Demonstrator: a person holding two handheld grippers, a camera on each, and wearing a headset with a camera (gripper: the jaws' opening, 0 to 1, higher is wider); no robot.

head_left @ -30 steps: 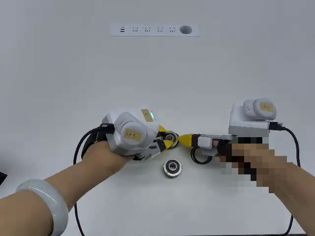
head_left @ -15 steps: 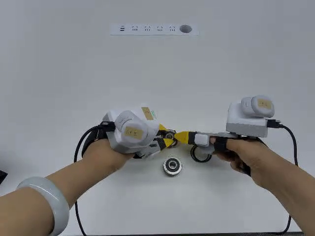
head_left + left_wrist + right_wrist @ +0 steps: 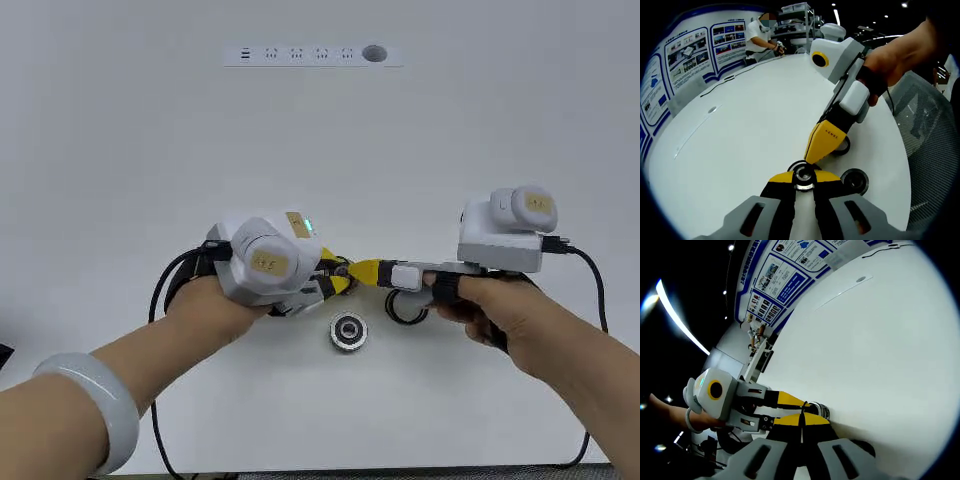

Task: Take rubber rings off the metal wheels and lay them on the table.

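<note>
Silver wheel [image 3: 803, 175], apparently black ring [image 3: 405, 312], yellow-tipped left tool [image 3: 338, 282].

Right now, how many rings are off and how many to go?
Done: one black rubber ring lies loose on the white table. In hand: the left gripper clamps a silver metal wheel while the right gripper pinches its ring. Left: the second wheel on the table looks still ringed.

The right tool [image 3: 359, 270] has edged left, its tip now against the wheel [image 3: 803, 175] in the left tool [image 3: 337, 279].

Left hand [image 3: 205, 310] holds left tongs [image 3: 338, 281] clamped; right hand [image 3: 492, 308] holds right tongs [image 3: 358, 272] clamped; tips together.
</note>
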